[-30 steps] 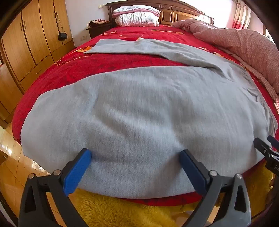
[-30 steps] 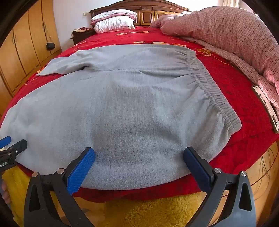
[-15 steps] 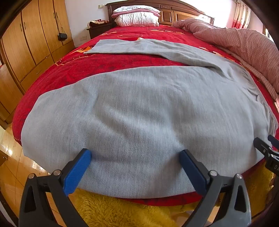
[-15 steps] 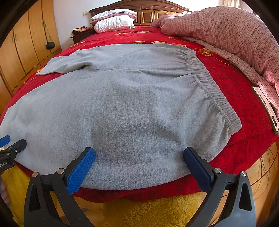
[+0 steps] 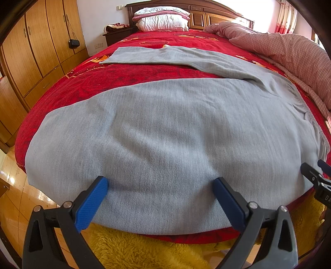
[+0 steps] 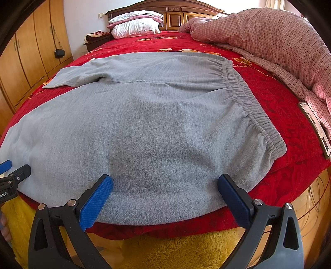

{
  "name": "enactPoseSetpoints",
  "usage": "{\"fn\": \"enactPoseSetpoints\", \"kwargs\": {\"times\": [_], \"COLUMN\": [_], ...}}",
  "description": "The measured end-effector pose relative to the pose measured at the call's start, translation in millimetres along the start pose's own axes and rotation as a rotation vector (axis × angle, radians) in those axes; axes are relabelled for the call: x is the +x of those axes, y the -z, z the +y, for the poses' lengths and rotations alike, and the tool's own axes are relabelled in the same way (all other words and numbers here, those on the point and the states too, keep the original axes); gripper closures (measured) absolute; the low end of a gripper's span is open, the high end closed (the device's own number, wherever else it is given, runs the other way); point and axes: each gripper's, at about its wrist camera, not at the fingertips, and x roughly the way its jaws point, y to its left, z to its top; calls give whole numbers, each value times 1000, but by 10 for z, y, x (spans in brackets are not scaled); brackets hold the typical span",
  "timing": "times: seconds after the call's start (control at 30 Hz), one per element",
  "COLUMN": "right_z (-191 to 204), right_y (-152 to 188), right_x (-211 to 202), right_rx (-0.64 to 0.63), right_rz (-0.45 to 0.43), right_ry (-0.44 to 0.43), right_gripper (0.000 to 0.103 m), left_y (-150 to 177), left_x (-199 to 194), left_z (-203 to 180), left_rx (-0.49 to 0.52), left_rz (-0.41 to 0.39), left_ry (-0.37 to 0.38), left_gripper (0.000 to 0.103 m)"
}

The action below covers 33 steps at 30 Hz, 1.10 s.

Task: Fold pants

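only the right wrist view shows the elastic waistband (image 6: 246, 99) and a remote control (image 6: 315, 128) beyond it by the checked quilt (image 6: 279, 41); the left wrist view shows the far leg's hem (image 5: 115, 55). one pair of grey fleece pants (image 5: 165, 128) (two legs) lies flat on the red bed (image 5: 124, 76), two pillows (image 5: 161, 18) at its head. left hand-held gripper (image 5: 160, 183) and right hand-held gripper (image 6: 165, 181) are both spread wide over the pants' near edge, gripping nothing.

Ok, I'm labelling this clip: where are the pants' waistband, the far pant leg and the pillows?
waistband (image 6: 246, 97): right wrist view, on the gathered elastic edge.
far pant leg (image 5: 157, 54): left wrist view, on the flat middle of the leg.
pillows (image 5: 161, 21): left wrist view, on the front of the white lower pillow.
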Motion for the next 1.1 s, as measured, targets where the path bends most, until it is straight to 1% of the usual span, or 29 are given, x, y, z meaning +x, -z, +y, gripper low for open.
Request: {"fn": "enactPoseSetpoints", "kwargs": {"times": [1.1], "right_z": [7], "right_y": [7], "right_x": [25], "right_rx": [-3], "right_rz": [6], "right_ry": [5], "right_gripper": [0], "left_y": [1], "left_x": [-1], "left_z": [0], "left_rx": [0], "left_rz": [0], "left_ry": [0], "left_gripper": [0]}}
